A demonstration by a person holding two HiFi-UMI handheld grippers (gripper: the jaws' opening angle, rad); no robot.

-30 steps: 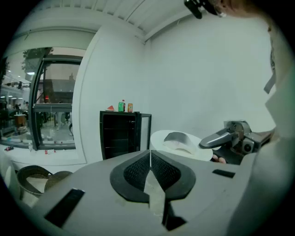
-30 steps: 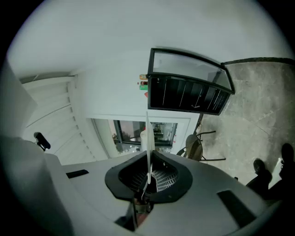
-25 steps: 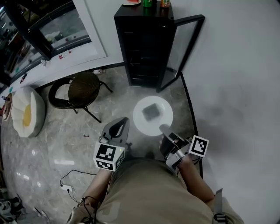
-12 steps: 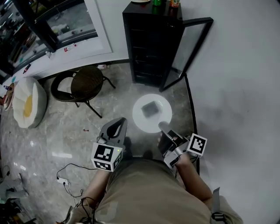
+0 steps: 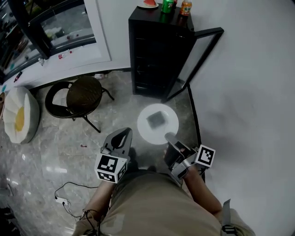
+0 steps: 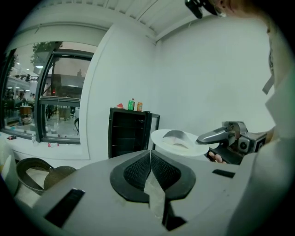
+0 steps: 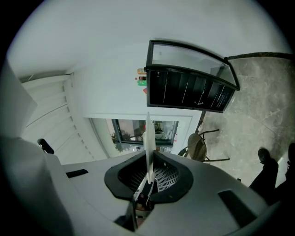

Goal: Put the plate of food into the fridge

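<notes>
held at frame centre below the open fridge (image 5: 152,55), the plate (image 5: 146,132) is pinched by one rim only in the right gripper (image 5: 169,137) fingers and may tilt, spilling food (image 5: 157,120), or clip the door (image 5: 196,57); left gripper (image 5: 120,138) fingers are together, empty.

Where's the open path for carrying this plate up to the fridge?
The bare floor between the chair and the open fridge door lies free ahead of the plate. The fridge top is crowded: cans and a dish.
</notes>
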